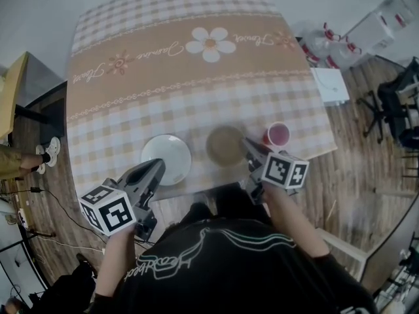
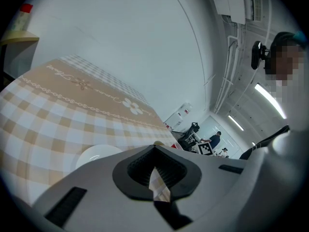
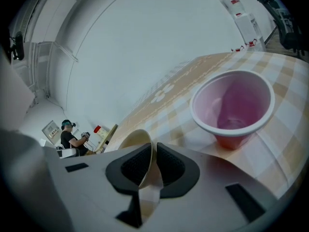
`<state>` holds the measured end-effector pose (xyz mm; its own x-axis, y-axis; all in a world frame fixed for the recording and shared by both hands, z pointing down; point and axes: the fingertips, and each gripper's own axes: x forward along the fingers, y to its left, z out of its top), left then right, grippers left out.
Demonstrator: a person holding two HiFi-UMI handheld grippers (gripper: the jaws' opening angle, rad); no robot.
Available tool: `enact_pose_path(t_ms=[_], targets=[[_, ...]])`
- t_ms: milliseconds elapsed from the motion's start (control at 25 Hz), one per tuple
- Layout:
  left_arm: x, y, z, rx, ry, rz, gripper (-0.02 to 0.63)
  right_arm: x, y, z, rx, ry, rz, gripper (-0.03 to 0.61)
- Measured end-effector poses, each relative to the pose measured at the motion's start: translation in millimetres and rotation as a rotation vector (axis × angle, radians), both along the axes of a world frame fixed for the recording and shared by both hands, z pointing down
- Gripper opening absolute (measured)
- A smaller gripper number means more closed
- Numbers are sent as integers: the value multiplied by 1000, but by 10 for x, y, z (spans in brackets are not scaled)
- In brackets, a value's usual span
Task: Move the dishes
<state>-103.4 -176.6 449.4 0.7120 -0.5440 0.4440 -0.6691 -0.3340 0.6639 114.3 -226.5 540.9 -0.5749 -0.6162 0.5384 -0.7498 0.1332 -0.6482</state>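
On the checked tablecloth (image 1: 131, 64), near the front edge, stand a white plate (image 1: 167, 159), a tan bowl (image 1: 224, 146) and a pink cup (image 1: 277, 135). My right gripper (image 1: 246, 144) is shut on the near right rim of the tan bowl (image 3: 133, 141); in the right gripper view the rim sits between the pads (image 3: 169, 166). The pink cup (image 3: 232, 105) stands empty just to the right of it. My left gripper (image 1: 158, 165) hovers at the plate's near left edge, jaws shut with nothing in them. In the left gripper view the white plate (image 2: 96, 156) lies left of the left gripper (image 2: 154, 151).
Water bottles (image 1: 327, 44) and a white box (image 1: 331, 85) sit on the floor beyond the table's right corner. A black chair (image 1: 399, 100) stands at far right. A person's feet (image 1: 46, 152) show at the left. The table's far half carries a flower print (image 1: 210, 44).
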Motion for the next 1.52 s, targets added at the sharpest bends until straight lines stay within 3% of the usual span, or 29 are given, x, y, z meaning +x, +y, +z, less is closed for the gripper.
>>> enact_pose_path(t_ms=[440,560,720,1040,1280,1520], targets=[[-78,47,93,-18,12,-4,-5,-83,-61,103,-21,5,-19,48],[-135,79,115,-26,16,-14,-5,-92,-85,87,0,59,-20,132],[-214,171,113,-29,22,-13,-5,-72,-84,-72,76,144,-4,166],[-396,441,-9,12,46,-5,-5,-134,126,-857,277,111,-6,165],[-469,749,-375,79,72,-52,-6,-407,454,-1583,449,35,-179,163],[-135,1160,-837,191,71,-19,-5,-572,1020,-2011,536,-81,-357,132]])
